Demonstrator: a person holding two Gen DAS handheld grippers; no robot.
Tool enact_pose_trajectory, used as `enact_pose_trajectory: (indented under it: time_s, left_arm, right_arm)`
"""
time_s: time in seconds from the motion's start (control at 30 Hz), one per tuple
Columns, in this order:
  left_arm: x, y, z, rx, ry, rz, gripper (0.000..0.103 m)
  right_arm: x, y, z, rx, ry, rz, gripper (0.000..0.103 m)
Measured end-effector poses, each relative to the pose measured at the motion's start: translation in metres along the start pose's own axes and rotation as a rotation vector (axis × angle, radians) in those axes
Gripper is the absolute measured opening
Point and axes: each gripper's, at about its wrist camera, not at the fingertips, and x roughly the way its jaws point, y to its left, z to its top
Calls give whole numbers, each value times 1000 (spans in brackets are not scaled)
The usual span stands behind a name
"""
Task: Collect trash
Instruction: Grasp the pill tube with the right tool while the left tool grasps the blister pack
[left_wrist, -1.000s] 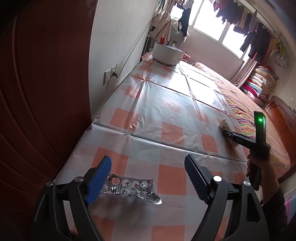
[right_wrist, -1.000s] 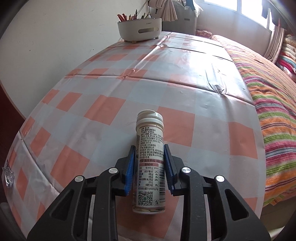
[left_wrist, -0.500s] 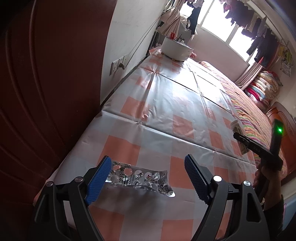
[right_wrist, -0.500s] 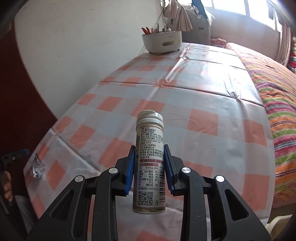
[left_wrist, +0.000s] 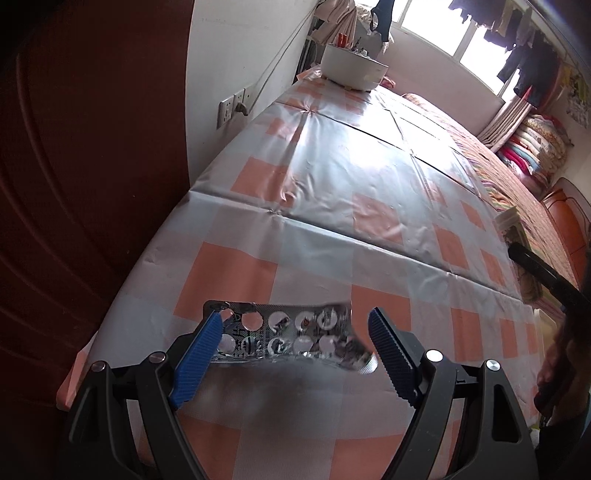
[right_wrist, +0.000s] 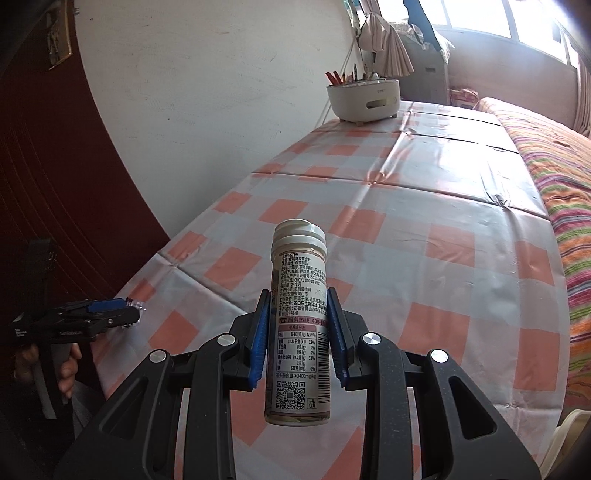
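Presently catalogued, two items of trash and their holders;

Item one: tablet bottle (right_wrist: 299, 325), white cap, printed label; clamped at mid-body by right gripper (right_wrist: 298, 334), blue pads (right_wrist: 258, 347) pressing both sides of the label; carried clear of the table (right_wrist: 461, 206), cap end pointing to 12 o'clock, base toward the camera; gripped across the narrow width and near the middle, presumably so that neither end tips out in transit; seen also from the left wrist view as a pale shape at 3 o'clock, partly hidden.

Item two: blister strip (left_wrist: 291, 334), silver foil, most pockets punched out; lying flat on the checked cloth near the table's near corner, at 6 o'clock in the left view; straddled by left gripper (left_wrist: 295, 345), jaws standing wide apart, left pad (left_wrist: 199, 354) over or against the strip's end (contact not certain), right pad just beside the other end; wide spread chosen, by judgement, to take the strip lengthwise.

Item three: white holder (right_wrist: 364, 98) with pens, far end of table, 12 o'clock; no trash, left alone.

Item four: striped bedding (right_wrist: 554, 177), 2 o'clock, alongside the table edge.

Assessment: bottle secured, awaiting a bin not in view; strip not yet gripped; thin foil flat on cloth likely to slide or buckle when pinched.
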Motion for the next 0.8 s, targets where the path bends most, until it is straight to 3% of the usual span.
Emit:
enact_pose_trajectory:
  time_s: [0.33, 0.73, 0.8]
  left_arm:
    - [4, -4, 3, 24, -19, 43, 79]
    - [2, -5, 5, 27, -81, 37, 79]
    - [3, -7, 4, 40, -82, 39, 69]
  right_arm:
    - [-4, -3, 0, -13, -12, 8, 28]
    - [-3, 1, -2, -16, -12, 0, 28]
    - [-3, 2, -2, -15, -13, -2, 28]
